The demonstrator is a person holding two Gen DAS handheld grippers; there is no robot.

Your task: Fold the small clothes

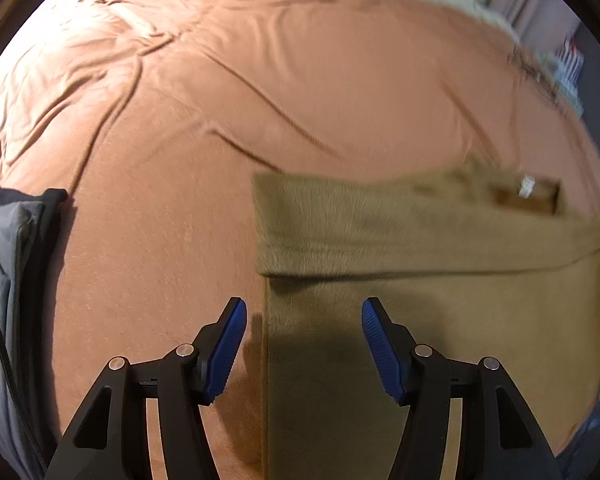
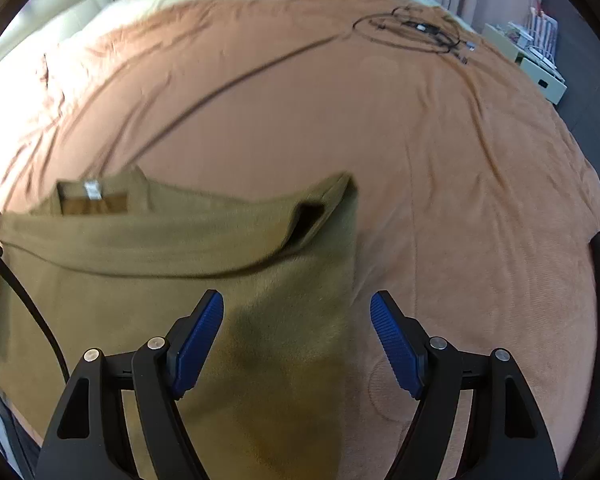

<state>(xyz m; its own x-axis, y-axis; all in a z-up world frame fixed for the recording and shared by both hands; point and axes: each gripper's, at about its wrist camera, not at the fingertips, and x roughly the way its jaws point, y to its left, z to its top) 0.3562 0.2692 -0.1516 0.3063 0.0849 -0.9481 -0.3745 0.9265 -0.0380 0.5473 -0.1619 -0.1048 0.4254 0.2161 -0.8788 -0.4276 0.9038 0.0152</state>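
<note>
Lying flat on the orange bedspread (image 2: 440, 168): one olive-brown shirt (image 2: 180, 248), top portion folded over, neck label (image 2: 93, 190) showing. Left gripper (image 1: 304, 320) and right gripper (image 2: 296, 312) poised above its side edges, jaws wide, holding nothing.

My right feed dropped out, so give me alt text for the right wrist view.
The open right gripper hangs above the right edge of an olive shirt spread on an orange blanket, with nothing between its jaws. The shirt's top is folded over and its neck label shows; a coiled cable lies far across the blanket.
</note>
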